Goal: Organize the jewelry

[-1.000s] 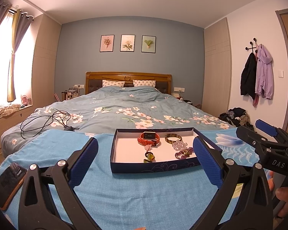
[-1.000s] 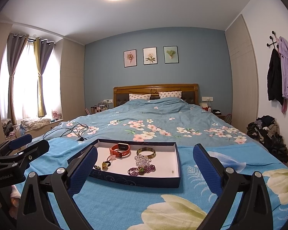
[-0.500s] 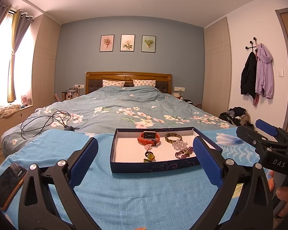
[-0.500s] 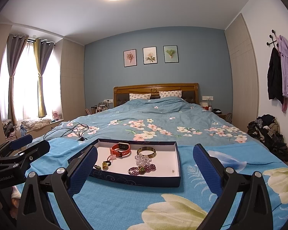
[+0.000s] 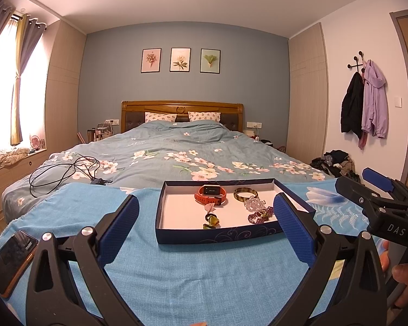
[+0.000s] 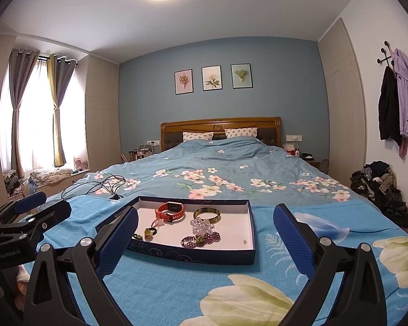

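On the foot of the bed (image 5: 176, 160), atop a blue floral blanket (image 6: 176, 293), sits a shallow dark-blue box tray (image 6: 193, 255) with a white floor, and all the jewelry in view lies inside it: an orange smartwatch (image 6: 170, 211) toward the back, a brown-green bangle (image 6: 207, 214) beside it, a clear crystal bead bracelet (image 6: 201, 225) just in front of the bangle, a purple beaded bracelet (image 6: 201, 239) with a small ring resting on it nearer the front wall, a pale pink piece (image 6: 158, 222) below the watch, and two small green-stoned rings (image 6: 149, 233) toward the tray's left front. The left gripper (image 5: 204, 222) and the right gripper (image 6: 204, 233) both hover short of the tray, each with its blue pads spread wide and nothing between them. A phone (image 5: 12, 258) lies off to the left on the blanket, and a black cable (image 5: 65, 174) is coiled farther up the bed. With every piece already in the tray yet loosely scattered, this would fit either a pause ahead of sorting them or a finished gathering into the tray; the pictures do not settle which. Should a piece be taken up, the rings and beads are small and low, so a gripper would need to come down steeply and close gently over one item without dragging its neighbours.
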